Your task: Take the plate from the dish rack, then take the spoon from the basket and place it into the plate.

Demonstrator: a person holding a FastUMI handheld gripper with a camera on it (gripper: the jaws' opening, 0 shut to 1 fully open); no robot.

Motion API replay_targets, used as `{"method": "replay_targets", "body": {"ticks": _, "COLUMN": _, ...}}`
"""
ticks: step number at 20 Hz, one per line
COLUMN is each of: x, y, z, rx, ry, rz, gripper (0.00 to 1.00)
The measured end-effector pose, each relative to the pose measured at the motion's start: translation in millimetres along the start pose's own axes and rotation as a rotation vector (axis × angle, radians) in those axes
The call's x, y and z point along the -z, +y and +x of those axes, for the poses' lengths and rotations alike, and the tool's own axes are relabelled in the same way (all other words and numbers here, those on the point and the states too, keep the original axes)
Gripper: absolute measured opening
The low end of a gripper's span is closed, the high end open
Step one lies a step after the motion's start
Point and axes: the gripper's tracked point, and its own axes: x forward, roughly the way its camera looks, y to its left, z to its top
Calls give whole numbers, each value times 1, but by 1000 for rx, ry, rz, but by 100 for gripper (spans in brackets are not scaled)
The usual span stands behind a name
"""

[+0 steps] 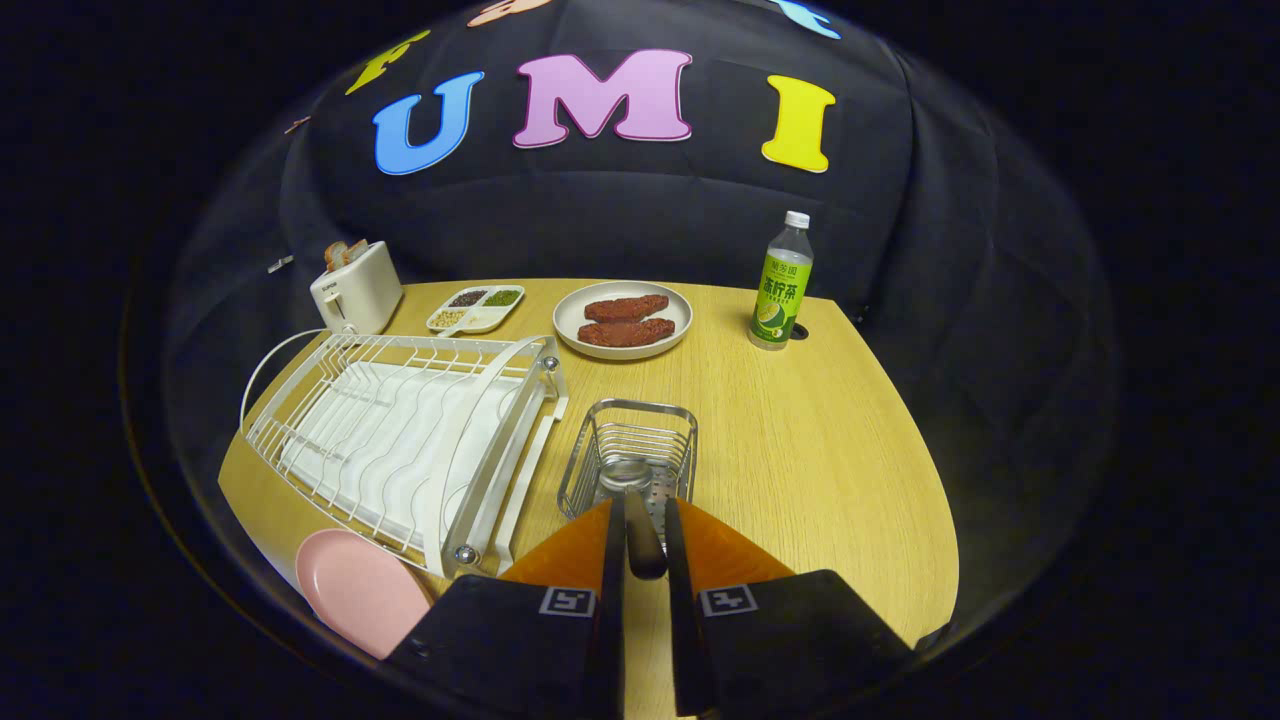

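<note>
Spoon (pixel 636 505) lying with bowl down in the basket (pixel 632 447) and dark handle reaching back toward the camera, long axis running straight along the fingers. Handle sitting between the two fingers (pixel 610 560), its rounded end poking out behind their tips. Gripper (pixel 640 525) narrowed to a slim gap, fingers looking pressed on both sides of the handle; gripping it, by the look of things, though actual contact on the right side being hard to confirm. Bowl of the spoon resting just ahead of the fingertips, inside the near wall of the basket, not yet lifted clear.

Moving outward: plate (pixel 358 590), pink, lying flat on the table (pixel 820 450) to the left of the fingers, just beside the near corner of the rack (pixel 400 440). Rack standing without a plate in it, so the first part of the task probably finished and the spoon step under way. Coming move likely turning on this: lifting the spoon straight up out of the basket, then swinging left and slightly back to reach the plate, passing the rack's near corner. Risk being the bowl catching on the basket wire while rising.

Further off, beyond the basket: a white dish (pixel 623 320) holding two reddish slabs, a divided tray (pixel 476 308), a toaster (pixel 355 288) behind the rack, and a bottle (pixel 781 285) standing to the right, all well apart from the gripper.
</note>
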Motion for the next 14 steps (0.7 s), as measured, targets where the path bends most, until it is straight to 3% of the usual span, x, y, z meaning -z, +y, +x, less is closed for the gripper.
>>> {"method": "replay_targets", "body": {"ticks": 5, "x": -3, "y": 4, "z": -3, "rx": -28, "ry": 1, "rz": 28, "gripper": 10}}
{"method": "replay_targets", "body": {"ticks": 14, "x": -55, "y": 3, "z": -54, "rx": -15, "ry": -109, "rz": 0, "gripper": 10}}
